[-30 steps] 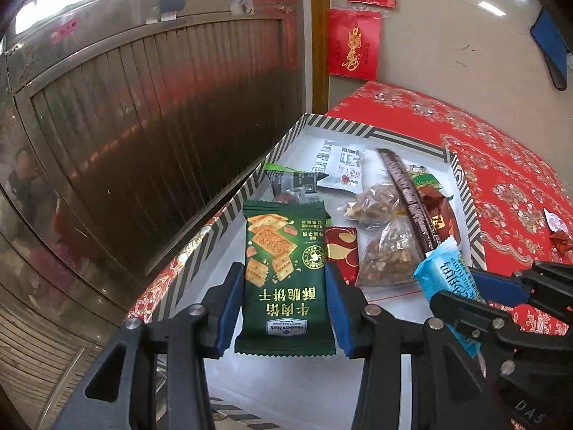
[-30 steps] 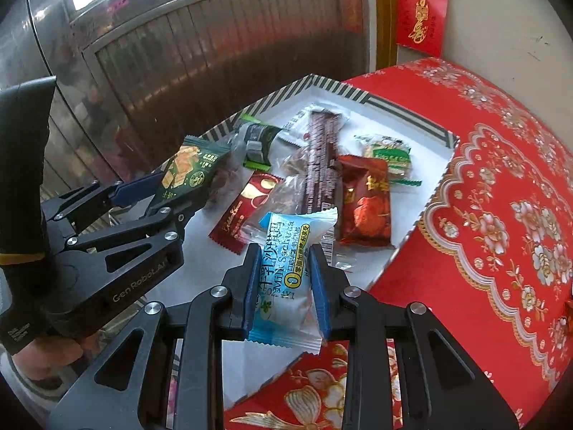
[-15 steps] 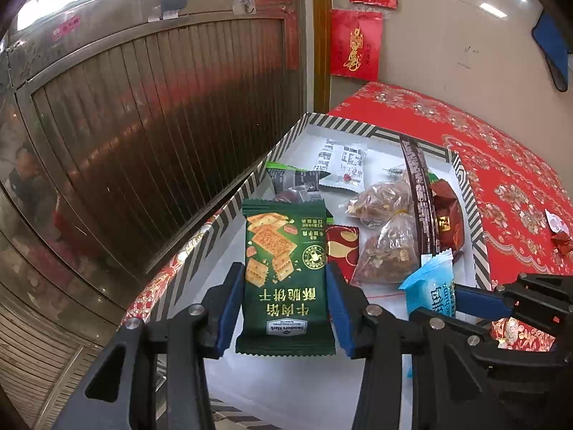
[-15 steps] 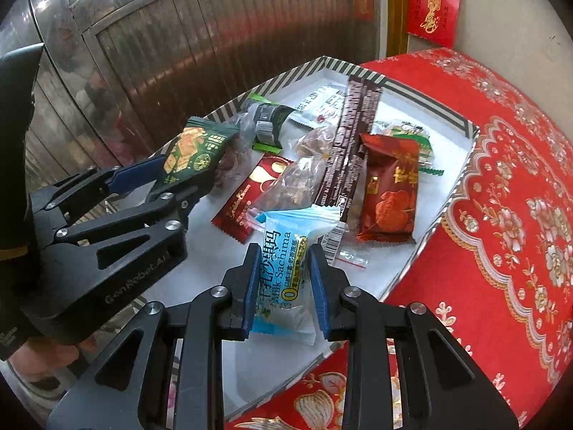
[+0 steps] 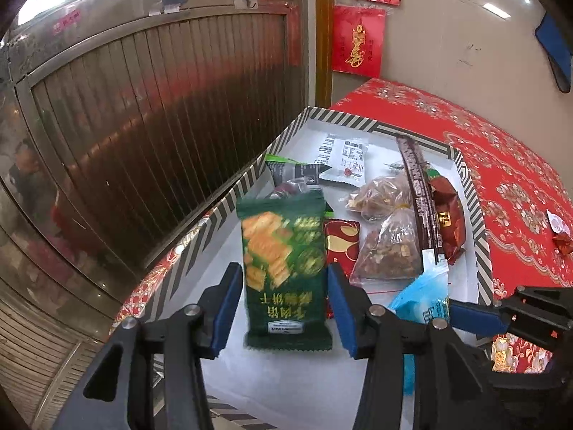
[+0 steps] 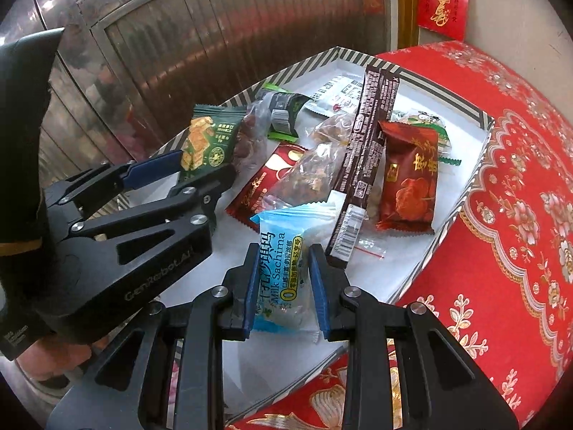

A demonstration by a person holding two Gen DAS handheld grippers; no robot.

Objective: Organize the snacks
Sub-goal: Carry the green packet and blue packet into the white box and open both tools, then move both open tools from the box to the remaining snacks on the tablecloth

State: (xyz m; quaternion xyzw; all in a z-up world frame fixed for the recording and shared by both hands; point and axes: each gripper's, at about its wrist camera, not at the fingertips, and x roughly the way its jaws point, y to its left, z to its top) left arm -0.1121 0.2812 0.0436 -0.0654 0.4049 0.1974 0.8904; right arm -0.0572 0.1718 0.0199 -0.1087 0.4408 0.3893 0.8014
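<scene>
Green cracker packet (image 5: 284,272) sits loose between the left gripper's (image 5: 283,308) parted jaws; the right gripper (image 6: 283,279) clamps a blue sachima packet (image 6: 283,268).

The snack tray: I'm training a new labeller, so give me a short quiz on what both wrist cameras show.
1. True or false: the right gripper is shut on the blue Milk Sachima pack.
2. Which way are the left gripper jaws moving around the green cracker pack? A) opening B) closing C) clamped tight
3. Fill in: the long dark brown bar lies in the ____-rimmed tray, partly over the clear bags of nuts.

Key
1. True; its blue pads press both sides of the pack.
2. A; gaps show between pads and pack.
3. Striped.
</scene>
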